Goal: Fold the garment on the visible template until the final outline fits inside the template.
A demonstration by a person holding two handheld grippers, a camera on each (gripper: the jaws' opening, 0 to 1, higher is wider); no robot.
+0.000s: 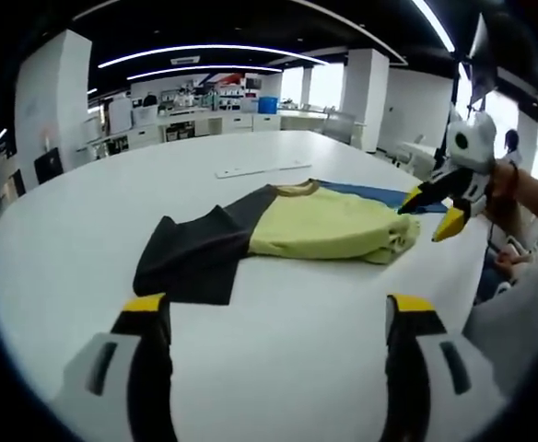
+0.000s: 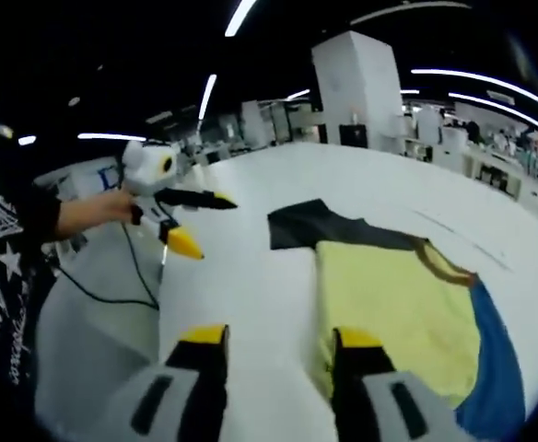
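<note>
the shirt (image 1: 297,230) lies flat near the middle of the white surface (image 1: 278,368), yellow body partly folded, one dark sleeve spread out, a blue template (image 1: 380,195) showing under its far edge. it looks light, soft and limp, so it should drape and slide easily on the smooth top; the dark sleeve's edge or a hem corner seems the best place to pinch. left gripper (image 1: 278,318) hovers with jaws open and empty, short of the sleeve. right gripper (image 2: 278,345) hangs over the yellow edge, jaws apart, holding nothing. beyond is an open office with strip lights and pillars.
</note>
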